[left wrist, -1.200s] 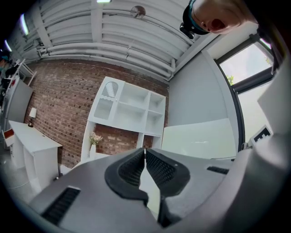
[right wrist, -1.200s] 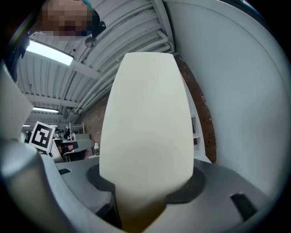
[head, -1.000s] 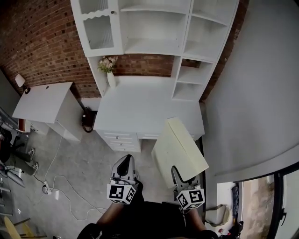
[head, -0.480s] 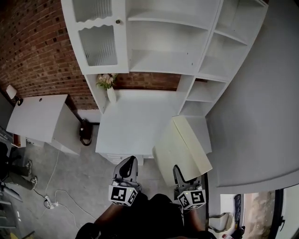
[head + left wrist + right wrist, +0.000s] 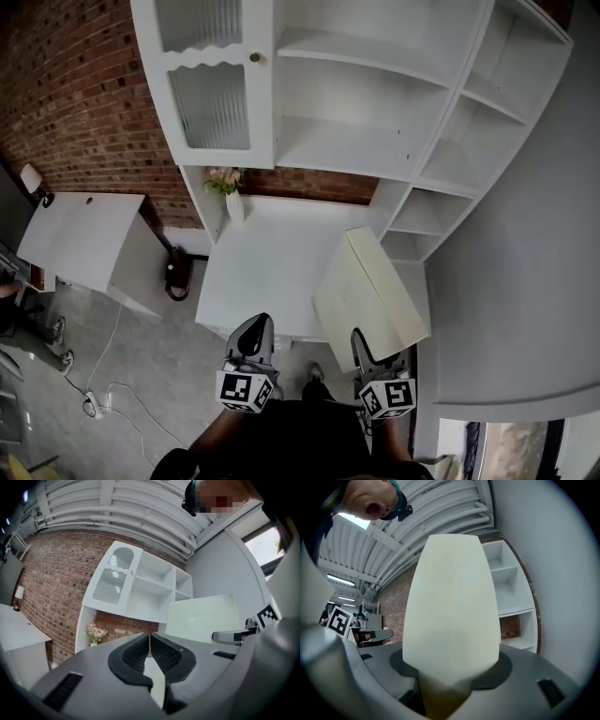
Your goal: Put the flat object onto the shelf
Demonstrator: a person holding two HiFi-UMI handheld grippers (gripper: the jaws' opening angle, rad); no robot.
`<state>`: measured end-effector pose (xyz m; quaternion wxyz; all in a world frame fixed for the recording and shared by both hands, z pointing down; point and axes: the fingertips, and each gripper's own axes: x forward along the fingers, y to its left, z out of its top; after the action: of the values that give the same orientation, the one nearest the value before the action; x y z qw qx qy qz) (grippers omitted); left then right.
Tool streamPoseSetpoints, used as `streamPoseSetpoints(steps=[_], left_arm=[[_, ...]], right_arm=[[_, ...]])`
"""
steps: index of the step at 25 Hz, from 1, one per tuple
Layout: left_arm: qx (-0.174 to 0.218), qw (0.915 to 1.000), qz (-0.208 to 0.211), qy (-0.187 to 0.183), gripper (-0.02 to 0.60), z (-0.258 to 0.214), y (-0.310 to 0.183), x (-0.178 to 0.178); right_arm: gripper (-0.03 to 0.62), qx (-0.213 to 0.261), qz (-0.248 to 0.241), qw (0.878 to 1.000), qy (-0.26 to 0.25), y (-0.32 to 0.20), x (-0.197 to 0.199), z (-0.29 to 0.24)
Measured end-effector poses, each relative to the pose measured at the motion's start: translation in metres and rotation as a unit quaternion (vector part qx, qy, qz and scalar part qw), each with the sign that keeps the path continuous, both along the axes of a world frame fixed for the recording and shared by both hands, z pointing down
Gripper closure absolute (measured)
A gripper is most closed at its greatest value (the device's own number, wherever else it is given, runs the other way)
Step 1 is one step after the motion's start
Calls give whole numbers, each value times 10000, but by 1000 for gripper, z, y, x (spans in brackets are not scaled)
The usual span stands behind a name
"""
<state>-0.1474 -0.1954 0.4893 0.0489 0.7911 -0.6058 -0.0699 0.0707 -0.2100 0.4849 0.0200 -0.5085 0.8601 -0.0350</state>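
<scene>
- Currently the right gripper (image 5: 361, 349) is clamped on the near edge of the cream flat board (image 5: 370, 295); the board rises forward out of its jaws.
- Left gripper (image 5: 149, 649): jaws together, nothing between them, board at its right.
- White shelf unit (image 5: 375, 141): ahead of both grippers, apart from the board.
</scene>
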Motion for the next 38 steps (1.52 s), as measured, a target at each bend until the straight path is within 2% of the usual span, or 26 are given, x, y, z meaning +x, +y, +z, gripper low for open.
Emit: streamPoseSetpoints(steps=[6, 11, 13, 16, 18, 20, 23, 25, 29, 31, 35, 38], left_arm=[[33, 9998, -180, 87, 561, -7, -34, -2], [26, 9998, -133, 109, 561, -3, -59, 7], [4, 9999, -103, 131, 561, -1, -67, 7], [-3, 9998, -118, 169, 562, -1, -74, 5], [28, 9998, -121, 152, 563, -3, -80, 4], [44, 9998, -103, 142, 563, -3, -85, 3], [2, 9998, -107, 187, 563, 1, -86, 3], [15, 9997, -124, 191, 563, 0, -88, 2], [4, 9998, -112, 173, 563, 0, -85, 3], [6, 9998, -104, 196, 563, 0, -83, 5], [-25, 9998, -133, 150, 563, 1, -82, 2], [-65, 9997, -172, 165, 563, 4, -79, 1]], right_arm=[[309, 321, -191, 9983, 441, -40, 0, -31], [309, 835, -421, 9908, 978, -59, -3, -72], [309, 1003, -442, 9844, 1378, -63, -4, -87], [309, 759, -416, 9703, 2258, -69, -4, -98], [309, 855, -291, 9600, 2649, -79, -4, -113], [309, 1386, -94, 9404, 3103, -90, -8, -132], [309, 2249, 212, 8872, 4023, -105, -18, -157], [309, 2479, 420, 8561, 4514, -120, -26, -166], [309, 2668, 656, 8021, 5303, -153, -42, -165], [309, 2678, 675, 7811, 5600, -173, -49, -159], [310, 2600, 717, 7468, 6079, -213, -61, -143], [310, 2475, 641, 7275, 6367, -240, -71, -125]])
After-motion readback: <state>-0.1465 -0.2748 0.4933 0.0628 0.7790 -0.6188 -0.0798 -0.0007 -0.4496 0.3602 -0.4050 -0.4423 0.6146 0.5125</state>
